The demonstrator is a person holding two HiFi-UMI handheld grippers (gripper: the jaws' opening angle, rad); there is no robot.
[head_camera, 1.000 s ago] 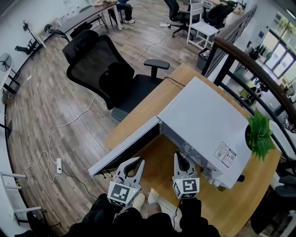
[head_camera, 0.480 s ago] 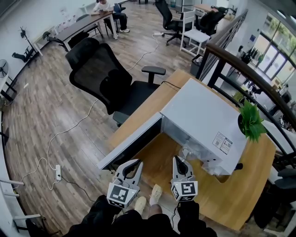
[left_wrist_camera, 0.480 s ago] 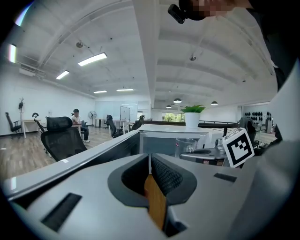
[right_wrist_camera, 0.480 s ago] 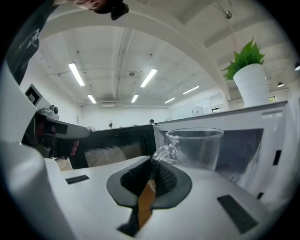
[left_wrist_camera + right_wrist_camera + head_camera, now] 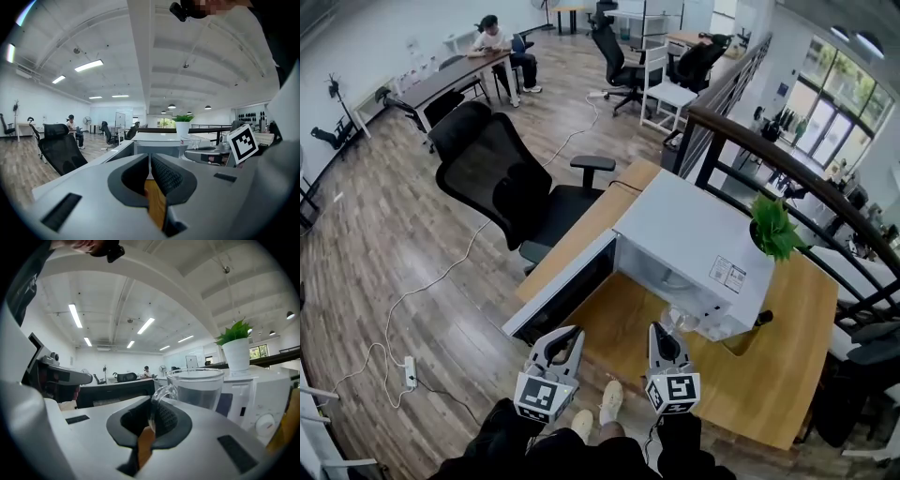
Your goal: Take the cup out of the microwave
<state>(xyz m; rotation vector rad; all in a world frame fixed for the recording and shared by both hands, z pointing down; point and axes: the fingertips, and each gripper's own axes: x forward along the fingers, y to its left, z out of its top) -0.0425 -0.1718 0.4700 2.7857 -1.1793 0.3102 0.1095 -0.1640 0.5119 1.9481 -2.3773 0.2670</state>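
A clear glass cup (image 5: 197, 390) hangs in the air by its handle, which my right gripper (image 5: 152, 411) is shut on. In the head view the cup (image 5: 680, 322) is just outside the front of the white microwave (image 5: 694, 244), over the wooden table (image 5: 778, 375). The microwave's door (image 5: 562, 291) stands swung open to the left. The right gripper (image 5: 661, 330) is in front of the oven's mouth. To its left, my left gripper (image 5: 572, 333) is near the open door's edge. Seen from its own camera, the left gripper (image 5: 149, 161) is shut and holds nothing.
A potted green plant (image 5: 772, 230) stands on top of the microwave at the right. A black office chair (image 5: 497, 173) is beyond the table's left side. A dark railing (image 5: 787, 155) runs behind the table. A person's shoes (image 5: 609, 401) show below the grippers.
Both grippers have drawn back from the microwave and risen. The cup has come away from the oven's mouth with the right gripper. The door has stayed open.
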